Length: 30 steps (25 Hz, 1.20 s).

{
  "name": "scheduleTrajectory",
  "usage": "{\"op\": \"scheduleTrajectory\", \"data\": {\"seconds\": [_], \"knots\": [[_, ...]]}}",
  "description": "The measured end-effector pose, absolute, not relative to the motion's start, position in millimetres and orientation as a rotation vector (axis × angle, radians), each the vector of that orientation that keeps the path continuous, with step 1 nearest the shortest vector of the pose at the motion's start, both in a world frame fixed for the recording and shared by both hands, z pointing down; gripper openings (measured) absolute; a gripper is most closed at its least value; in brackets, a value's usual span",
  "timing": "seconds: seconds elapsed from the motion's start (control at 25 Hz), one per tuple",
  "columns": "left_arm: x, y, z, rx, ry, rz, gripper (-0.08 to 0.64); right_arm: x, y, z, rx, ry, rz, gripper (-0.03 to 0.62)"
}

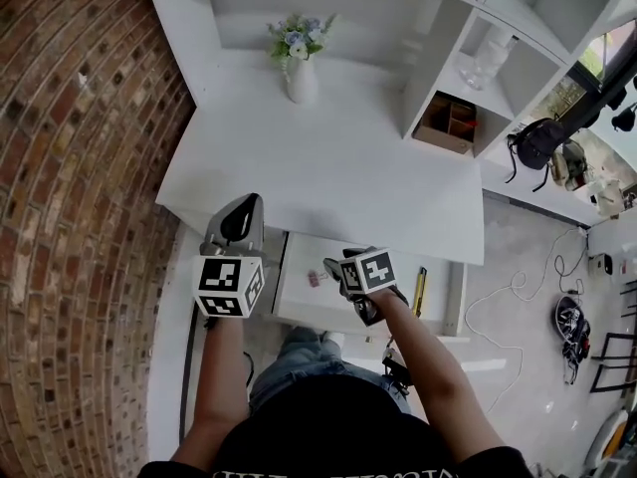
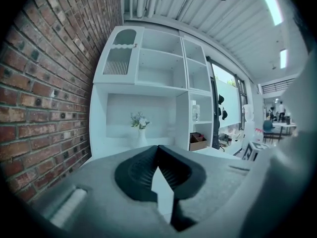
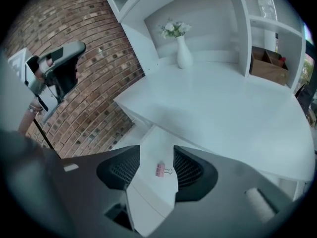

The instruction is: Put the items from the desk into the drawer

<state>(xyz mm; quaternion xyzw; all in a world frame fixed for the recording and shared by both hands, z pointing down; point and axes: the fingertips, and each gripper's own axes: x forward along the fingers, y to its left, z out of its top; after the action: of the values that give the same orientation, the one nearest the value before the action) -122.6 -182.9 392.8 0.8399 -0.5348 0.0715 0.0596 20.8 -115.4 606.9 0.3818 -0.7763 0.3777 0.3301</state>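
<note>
Right gripper (image 3: pixel 156 150) above seemingly pink clip (image 3: pixel 161 170)

Smooth matt desk (image 1: pixel 328 167), rough brick wall (image 1: pixel 70 217)

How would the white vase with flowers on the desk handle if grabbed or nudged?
Likely tippy: the vase is tall and slim, with the flowers spreading above its neck. Its smooth white surface suggests ceramic or glass, so probably slippery and breakable. It stands alone on the smooth desk, so a low push might slide it.
</note>
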Motion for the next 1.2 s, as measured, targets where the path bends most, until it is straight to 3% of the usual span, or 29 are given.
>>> {"op": "scheduleTrajectory", "data": {"seconds": [0.76,1.2], "knots": [[-76.7,-200.4,326.5,2.731,-1.550,0.064,0.003,147.4,-143.2,412.8,1.731,-2.345,0.608,0.202],[-62.0,-204.4,312.6,2.797,-1.512,0.043,0.003,215.1,-121.3,330.6,2.167,-2.311,0.187,0.206]]}}
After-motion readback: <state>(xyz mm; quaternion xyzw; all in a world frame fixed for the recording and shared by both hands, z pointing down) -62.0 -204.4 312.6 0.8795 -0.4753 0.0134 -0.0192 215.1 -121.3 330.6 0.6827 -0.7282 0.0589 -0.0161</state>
